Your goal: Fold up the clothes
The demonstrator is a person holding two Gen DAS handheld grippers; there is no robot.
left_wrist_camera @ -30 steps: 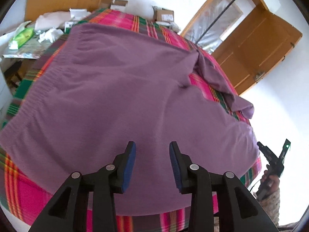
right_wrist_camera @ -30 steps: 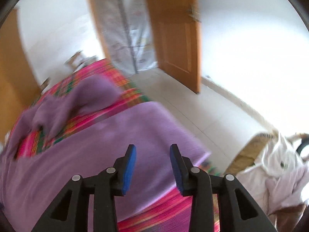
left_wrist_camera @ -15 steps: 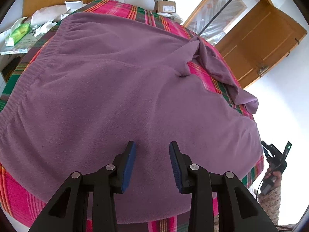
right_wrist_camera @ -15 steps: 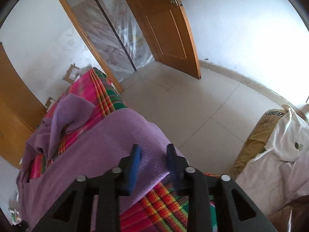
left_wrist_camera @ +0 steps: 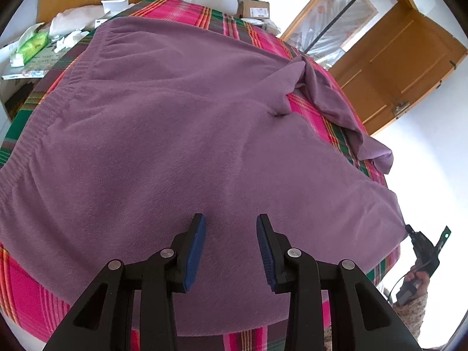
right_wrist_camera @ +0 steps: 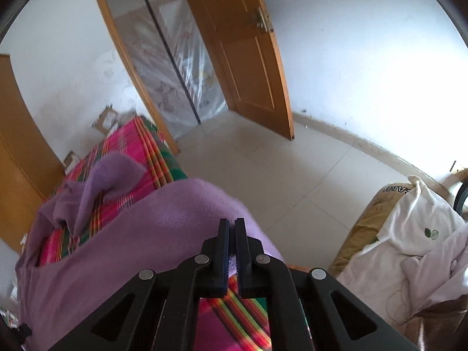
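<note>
The purple garment (left_wrist_camera: 181, 152) lies spread over the plaid bed (left_wrist_camera: 26, 292), filling mid-frame; the left hand-held gripper (left_wrist_camera: 231, 245) hovers spread above it, the right hand-held gripper (right_wrist_camera: 232, 251) pinches its lower-right corner

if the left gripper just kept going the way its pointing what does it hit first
Most likely the purple garment. The left gripper hangs open and tilted down over its near part, nothing between the pads. The plaid cloth lies under the garment. How big the gap is can't be judged.
</note>
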